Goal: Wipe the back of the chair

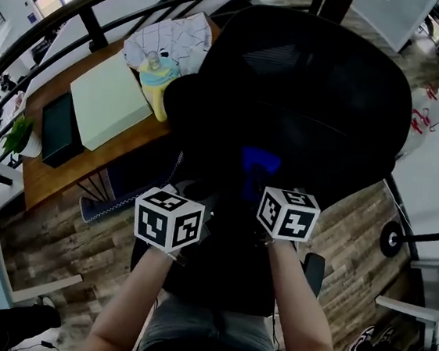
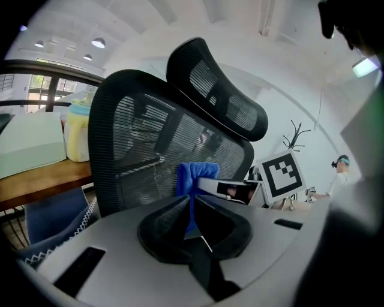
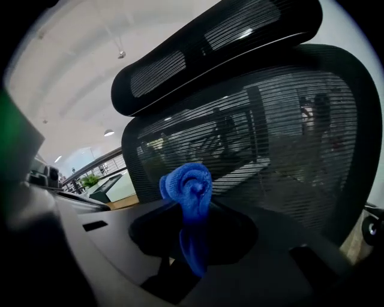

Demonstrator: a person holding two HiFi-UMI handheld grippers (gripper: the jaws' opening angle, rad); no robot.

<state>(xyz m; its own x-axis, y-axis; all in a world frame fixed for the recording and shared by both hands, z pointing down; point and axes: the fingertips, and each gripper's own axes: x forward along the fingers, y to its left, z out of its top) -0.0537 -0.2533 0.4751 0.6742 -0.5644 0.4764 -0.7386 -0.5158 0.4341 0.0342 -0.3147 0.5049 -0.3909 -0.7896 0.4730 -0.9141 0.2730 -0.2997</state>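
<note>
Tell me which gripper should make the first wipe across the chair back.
Right, probably. The right gripper has a thick wad of the blue cloth sticking out of its jaws, facing the mesh chair back. The left gripper seems to pinch only a thin edge.

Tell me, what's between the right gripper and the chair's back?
A bunched blue cloth, pinched by the right gripper; the right gripper view shows it.

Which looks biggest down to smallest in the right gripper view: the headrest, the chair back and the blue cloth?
1. Chair back: fills most of the frame.
2. Headrest: a clearly narrower band above it.
3. Blue cloth: smallest, even though it is nearest to the camera.
</note>
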